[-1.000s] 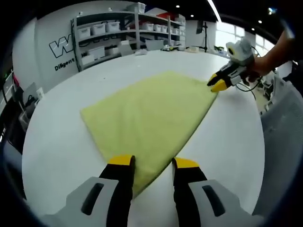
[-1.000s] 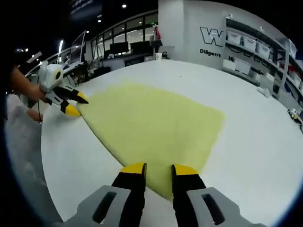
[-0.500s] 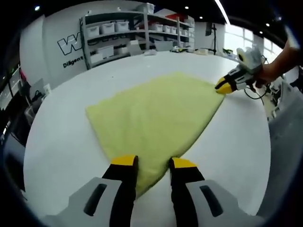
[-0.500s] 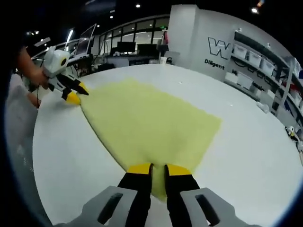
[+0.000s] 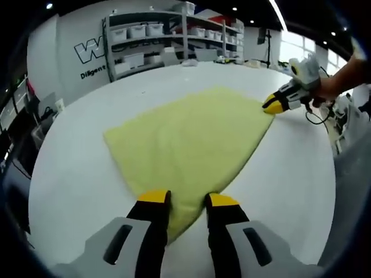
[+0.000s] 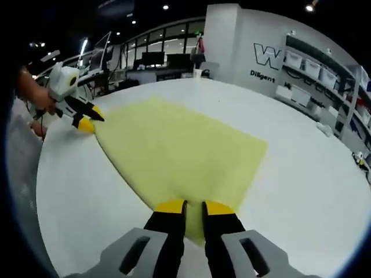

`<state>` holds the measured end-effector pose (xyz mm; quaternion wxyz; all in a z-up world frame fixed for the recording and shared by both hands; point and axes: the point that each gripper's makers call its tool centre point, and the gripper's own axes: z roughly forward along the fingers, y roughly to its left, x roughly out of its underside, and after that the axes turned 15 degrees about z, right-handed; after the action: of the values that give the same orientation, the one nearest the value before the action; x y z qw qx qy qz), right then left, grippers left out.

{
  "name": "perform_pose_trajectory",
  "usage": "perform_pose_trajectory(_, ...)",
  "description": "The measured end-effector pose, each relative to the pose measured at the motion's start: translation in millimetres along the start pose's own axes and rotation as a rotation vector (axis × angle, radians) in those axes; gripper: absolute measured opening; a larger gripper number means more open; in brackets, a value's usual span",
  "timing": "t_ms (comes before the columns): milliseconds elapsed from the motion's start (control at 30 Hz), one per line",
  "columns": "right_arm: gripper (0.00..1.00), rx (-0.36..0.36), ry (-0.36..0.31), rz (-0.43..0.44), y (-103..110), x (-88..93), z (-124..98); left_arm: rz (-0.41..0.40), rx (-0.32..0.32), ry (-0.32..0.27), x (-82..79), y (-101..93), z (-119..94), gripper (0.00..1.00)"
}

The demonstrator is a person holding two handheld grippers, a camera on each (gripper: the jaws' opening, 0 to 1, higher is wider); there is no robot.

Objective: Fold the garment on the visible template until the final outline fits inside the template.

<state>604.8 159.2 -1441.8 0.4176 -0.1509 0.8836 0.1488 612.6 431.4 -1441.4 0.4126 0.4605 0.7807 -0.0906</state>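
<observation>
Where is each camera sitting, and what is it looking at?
Left gripper view: rides the left gripper, looking along its jaws at one corner of the yellow cloth; the right gripper and a hand show across it.
Right gripper view: rides the right gripper, at the cloth's other corner; the left gripper shows far left.
Shared: cloth, white table, shelves.

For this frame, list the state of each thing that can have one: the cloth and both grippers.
Pale yellow-green cloth: spread flat on the round white table, unfolded.
Left gripper: open, jaws either side of a near corner.
Right gripper: jaws nearly together on the neighbouring corner, apparently pinching it.
</observation>
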Motion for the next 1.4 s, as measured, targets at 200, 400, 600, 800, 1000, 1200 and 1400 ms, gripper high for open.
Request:
perform_pose_trajectory(200, 0.22, -0.005, 0.014, 0.017, 10, 5.7, -4, 0.020, 0.040, 0.008, -1.1, -0.9, 0, 0.29)
perform_pose_trajectory(400, 0.37, -0.024, 0.015, 0.018, 15, -1.4, -14, 0.014, 0.086, -0.022, -7.9, -10.8, -10, 0.48)
perform_pose_trajectory(600, 0.41, -0.015, -0.020, 0.030, 12, -12.1, -27, 0.034, 0.063, -0.049, -13.2, -8.7, -23, 0.47)
perform_pose_trajectory(800, 0.48, -0.033, -0.038, 0.008, 21, -20.7, -38, 0.061, 0.060, -0.063, -18.6, -11.7, -34, 0.46)
perform_pose_trajectory(1000, 0.60, -0.046, -0.055, 0.010, 27, -25.8, -50, 0.051, 0.034, -0.076, -18.7, -12.1, -47, 0.49)
perform_pose_trajectory(1200, 0.71, -0.045, -0.067, 0.019, 30, -25.1, -59, -0.032, -0.020, -0.070, -16.5, -11.0, -58, 0.59)
perform_pose_trajectory(1400, 0.79, -0.031, -0.081, 0.036, 35, -23.6, -70, -0.055, -0.082, -0.081, -15.8, -11.2, -73, 0.71)
